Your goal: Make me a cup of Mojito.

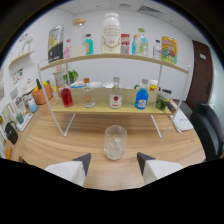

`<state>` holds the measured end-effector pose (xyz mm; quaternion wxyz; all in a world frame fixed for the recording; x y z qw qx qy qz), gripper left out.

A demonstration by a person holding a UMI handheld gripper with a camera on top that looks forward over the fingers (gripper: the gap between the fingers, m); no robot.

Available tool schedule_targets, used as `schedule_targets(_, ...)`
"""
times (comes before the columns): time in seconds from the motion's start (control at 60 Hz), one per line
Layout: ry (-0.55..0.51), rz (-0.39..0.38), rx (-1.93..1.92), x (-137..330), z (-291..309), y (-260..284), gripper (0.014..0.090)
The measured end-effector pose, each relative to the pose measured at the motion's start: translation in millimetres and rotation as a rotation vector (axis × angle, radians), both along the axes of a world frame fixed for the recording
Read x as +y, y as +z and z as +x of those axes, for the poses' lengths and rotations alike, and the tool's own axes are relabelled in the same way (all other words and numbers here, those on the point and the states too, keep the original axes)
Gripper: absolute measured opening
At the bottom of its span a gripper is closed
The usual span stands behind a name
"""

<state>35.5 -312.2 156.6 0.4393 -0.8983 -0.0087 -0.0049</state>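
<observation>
Clear glass (pixel 115 142) with ice stands on the table (pixel 60 142) just ahead of my gripper (pixel 114 163), jaws apart, bottles shelved beyond.

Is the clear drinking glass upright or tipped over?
Upright: the clear drinking glass stands on the wooden table, rim up, just ahead of the open gripper.

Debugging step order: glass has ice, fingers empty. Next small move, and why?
Probably lift toward the lower shelf for a bottle. The gripper is open and holds nothing; the glass just ahead holds only ice, and the clear bottle stands straight beyond it. Labels are unreadable.
</observation>
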Motion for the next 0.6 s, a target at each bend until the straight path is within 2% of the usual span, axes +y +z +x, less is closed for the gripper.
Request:
schedule_targets(0.233,0.026,-0.022,-0.008,-19.7,-3.6,-7.0,0.0860)
schedule_targets(0.25,0.028,-0.026,-0.009,-22.2,-3.0,-8.5,0.0822)
schedule_targets(0.3,0.031,-0.038,-0.016,-30.1,2.1,-11.9,0.0857)
schedule_targets(0.467,0.002,-0.096,-0.030,-52.6,42.7,-17.1,0.0862)
schedule_targets(0.6,-0.032,-0.085,-0.046,-42.5,86.1,1.3,0.0865)
